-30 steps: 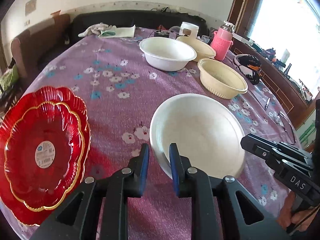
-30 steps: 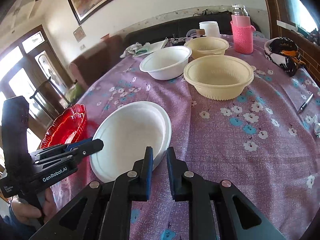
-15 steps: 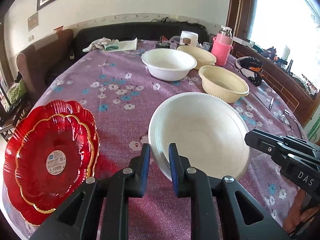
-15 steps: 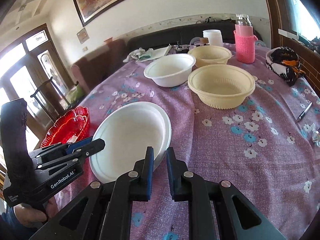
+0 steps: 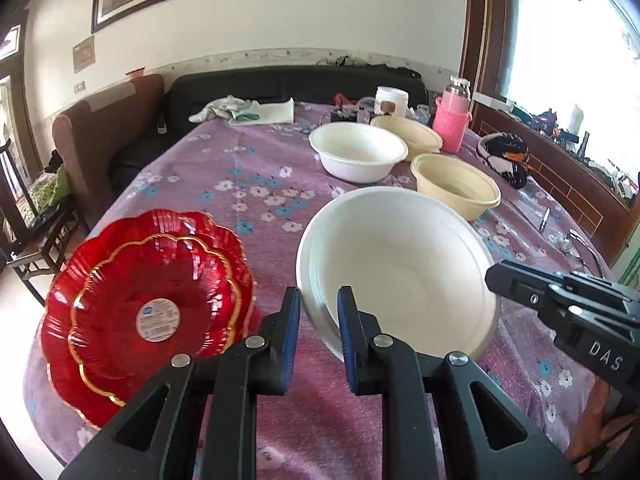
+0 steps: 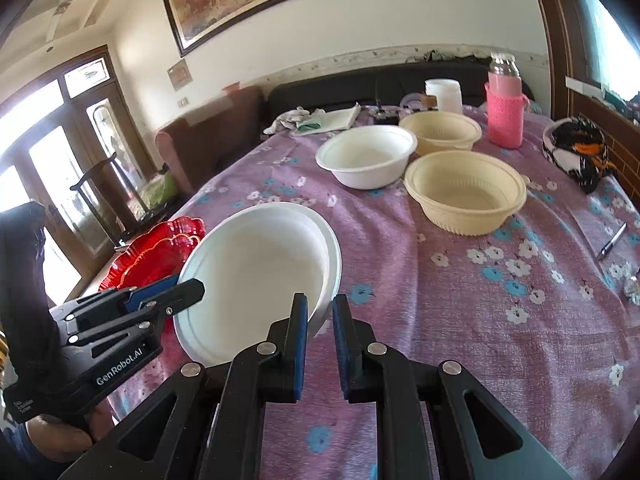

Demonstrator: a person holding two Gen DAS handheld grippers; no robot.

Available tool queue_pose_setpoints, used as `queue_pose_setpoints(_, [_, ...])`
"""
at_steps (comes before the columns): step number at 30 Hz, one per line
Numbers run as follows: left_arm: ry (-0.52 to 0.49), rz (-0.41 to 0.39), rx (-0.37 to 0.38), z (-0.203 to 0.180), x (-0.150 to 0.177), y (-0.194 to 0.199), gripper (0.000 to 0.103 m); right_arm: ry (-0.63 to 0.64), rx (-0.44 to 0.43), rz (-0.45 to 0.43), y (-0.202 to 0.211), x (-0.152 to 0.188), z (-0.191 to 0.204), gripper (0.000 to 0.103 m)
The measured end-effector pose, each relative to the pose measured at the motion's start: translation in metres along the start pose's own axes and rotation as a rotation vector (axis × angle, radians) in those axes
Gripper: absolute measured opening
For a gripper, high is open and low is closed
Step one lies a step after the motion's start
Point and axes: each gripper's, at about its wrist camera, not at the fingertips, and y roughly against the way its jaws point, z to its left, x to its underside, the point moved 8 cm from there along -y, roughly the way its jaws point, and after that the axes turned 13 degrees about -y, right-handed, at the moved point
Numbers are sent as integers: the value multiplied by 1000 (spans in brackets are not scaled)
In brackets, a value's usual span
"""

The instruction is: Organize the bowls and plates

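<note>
Two stacked white plates are held tilted above the purple flowered table. My left gripper is shut on their near-left rim. My right gripper is shut on the opposite rim of the same white plates. Two nested red scalloped plates lie at the table's left edge, also in the right wrist view. A white bowl and two cream bowls stand further back.
A pink-sleeved bottle, a white jar, folded cloths and a black-orange item sit at the far side. A pen lies to the right. A sofa and a chair border the table.
Both grippers have lifted the white plates off the table and tilted them, and the cameras have risen and pulled back. The bowls and red plates have not moved.
</note>
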Motion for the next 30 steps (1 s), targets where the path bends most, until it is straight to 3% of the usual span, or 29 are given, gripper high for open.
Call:
queue_pose_setpoints(20, [49, -69, -40, 26, 9, 30, 19, 81, -18, -25, 8, 2, 36, 14])
queue_pose_setpoints(30, [132, -96, -78, 72, 10, 43, 19, 116, -99, 81, -22, 2, 72, 14])
